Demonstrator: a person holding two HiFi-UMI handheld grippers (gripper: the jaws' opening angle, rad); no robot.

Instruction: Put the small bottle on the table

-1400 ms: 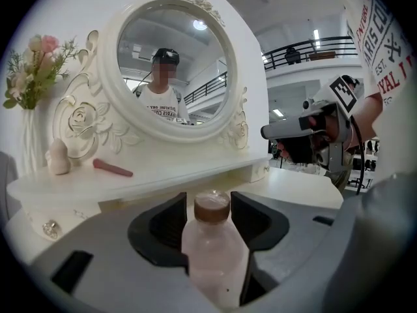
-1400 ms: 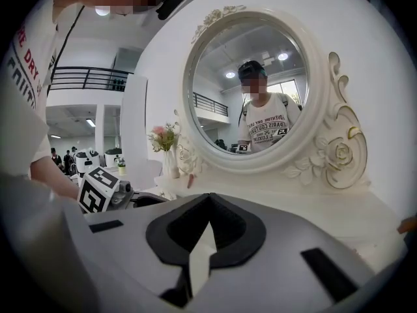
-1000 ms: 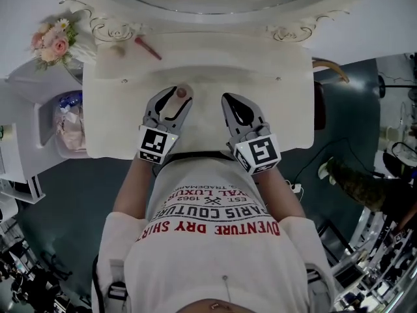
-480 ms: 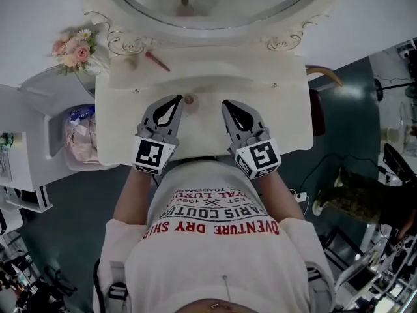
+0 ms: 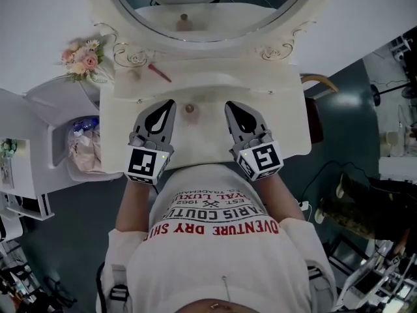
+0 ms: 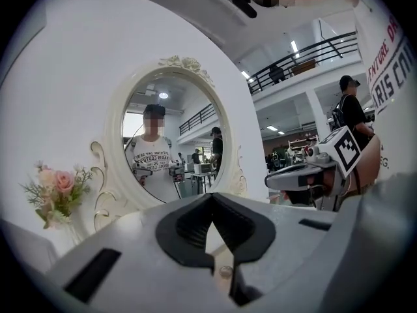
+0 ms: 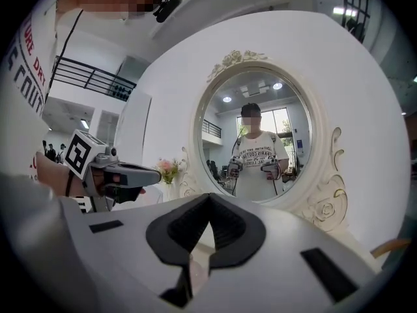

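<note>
While the small bottle is seen standing, apparently upright, on the white dressing table, nothing is held by either tool. The bottle is placed near the middle of the top, between the two grippers and somewhat nearer the left one. The left gripper is fully closed, its jaw tips are pressed together, and only bare tabletop is seen through the gap behind them. The right gripper is closed in the same way and is likewise empty. The bottle is touched by neither, though the left tip is just beside it.

The placing is judged to be done, so the remaining danger lies in the withdrawal. If the left gripper is swung inward or pushed forward rather than drawn straight back, the bottle can be clipped by its tip. A narrow, light bottle is likely to be toppled by such a knock and rolled toward the mirror or the front edge. A sideways sweep by the right gripper could do the same. The pink stick and the flowers are well apart and are not thought to be at risk.
</note>
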